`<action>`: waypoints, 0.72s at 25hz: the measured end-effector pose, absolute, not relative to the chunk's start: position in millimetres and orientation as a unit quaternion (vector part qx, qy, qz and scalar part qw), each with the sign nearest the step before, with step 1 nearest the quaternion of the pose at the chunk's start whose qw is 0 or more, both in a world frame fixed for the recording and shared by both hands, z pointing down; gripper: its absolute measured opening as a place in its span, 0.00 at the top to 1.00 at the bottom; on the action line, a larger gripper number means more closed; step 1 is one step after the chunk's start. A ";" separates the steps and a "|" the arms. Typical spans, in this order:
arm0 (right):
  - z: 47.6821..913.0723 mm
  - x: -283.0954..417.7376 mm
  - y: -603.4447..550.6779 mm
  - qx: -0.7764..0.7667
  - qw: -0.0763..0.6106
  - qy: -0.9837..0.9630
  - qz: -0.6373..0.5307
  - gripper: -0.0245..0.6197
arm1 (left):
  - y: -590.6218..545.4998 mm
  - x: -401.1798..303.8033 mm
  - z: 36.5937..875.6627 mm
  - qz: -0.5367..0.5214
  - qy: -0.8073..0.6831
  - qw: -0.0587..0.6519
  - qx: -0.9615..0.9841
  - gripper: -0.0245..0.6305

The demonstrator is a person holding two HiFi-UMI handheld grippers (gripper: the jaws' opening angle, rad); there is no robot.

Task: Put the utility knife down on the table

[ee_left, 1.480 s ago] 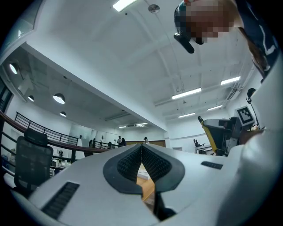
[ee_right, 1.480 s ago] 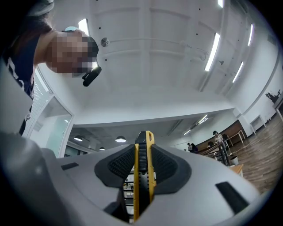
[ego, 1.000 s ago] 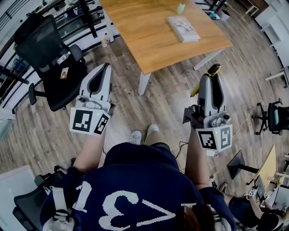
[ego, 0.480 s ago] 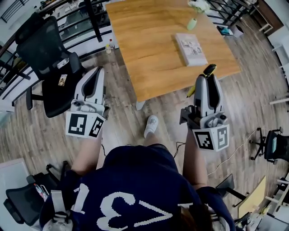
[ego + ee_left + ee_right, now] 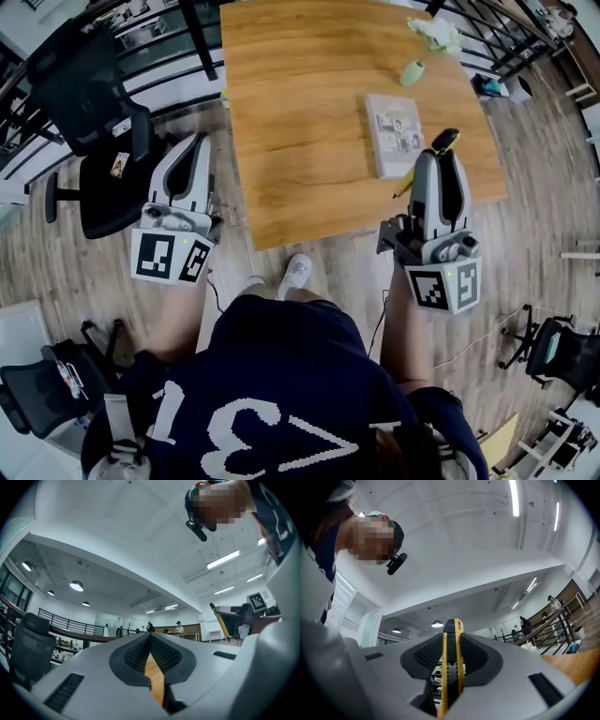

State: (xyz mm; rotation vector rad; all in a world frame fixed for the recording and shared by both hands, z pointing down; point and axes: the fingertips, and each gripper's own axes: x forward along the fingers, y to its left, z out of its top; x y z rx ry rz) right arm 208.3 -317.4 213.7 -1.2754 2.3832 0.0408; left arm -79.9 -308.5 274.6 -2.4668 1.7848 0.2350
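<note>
My right gripper (image 5: 442, 156) is shut on a yellow and black utility knife (image 5: 444, 140). The knife runs lengthwise between the jaws, and its yellow end sticks out at the gripper's left side. This gripper hangs over the near right part of the wooden table (image 5: 300, 112), just right of a book (image 5: 394, 134). In the right gripper view the utility knife (image 5: 451, 667) stands upright between the pads of the right gripper (image 5: 451, 641). My left gripper (image 5: 196, 142) is held over the floor left of the table. In the left gripper view the left gripper (image 5: 150, 641) is shut, with nothing between its pads.
A small green object (image 5: 412, 72) and a crumpled white thing (image 5: 433, 33) lie at the table's far right. A black office chair (image 5: 84, 94) stands left of my left gripper. More chairs stand at the lower left (image 5: 47, 394) and lower right (image 5: 553, 347). A railing (image 5: 159, 37) runs behind the table.
The person has stepped toward the table, so it has come nearer. My right gripper with the knife has passed from over the floor to over the table's near right part. Both grippers stay shut.
</note>
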 end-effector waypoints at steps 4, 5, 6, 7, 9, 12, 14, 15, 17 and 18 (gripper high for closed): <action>230.9 208.3 -347.0 -0.463 0.207 0.862 -0.008 0.76 | -334.2 -71.4 280.7 0.071 0.582 0.035 -0.810 0.94; 234.6 206.1 -352.7 -0.464 0.203 0.862 -0.012 0.76 | -340.4 -69.9 282.2 0.072 0.578 0.032 -0.812 0.94; 238.9 203.9 -358.0 -0.466 0.197 0.862 -0.016 0.76 | -346.6 -68.2 284.6 0.073 0.574 0.028 -0.815 0.94; 244.3 202.0 -363.0 -0.469 0.191 0.862 -0.021 0.76 | -352.8 -66.1 288.3 0.072 0.570 0.023 -0.818 0.94; 258.4 199.0 -373.2 -0.476 0.177 0.860 -0.034 0.76 | -366.1 -60.8 298.9 0.065 0.560 0.013 -0.826 0.94; 289.9 193.1 -388.0 -0.488 0.151 0.858 -0.058 0.76 | -383.2 -54.0 316.1 0.053 0.545 -0.001 -0.836 0.94; 316.3 188.3 -396.2 -0.495 0.133 0.855 -0.080 0.76 | -390.6 -50.7 328.3 0.046 0.536 -0.010 -0.843 0.94; 331.1 185.9 -400.0 -0.498 0.125 0.853 -0.095 0.76 | -393.4 -49.4 334.7 0.043 0.532 -0.015 -0.846 0.94; 364.1 180.9 -407.0 -0.502 0.112 0.847 -0.134 0.76 | -398.2 -47.8 347.4 0.036 0.525 -0.025 -0.850 0.94; 382.3 178.3 -410.0 -0.504 0.103 0.844 -0.152 0.76 | -400.2 -47.6 353.4 0.032 0.523 -0.031 -0.851 0.94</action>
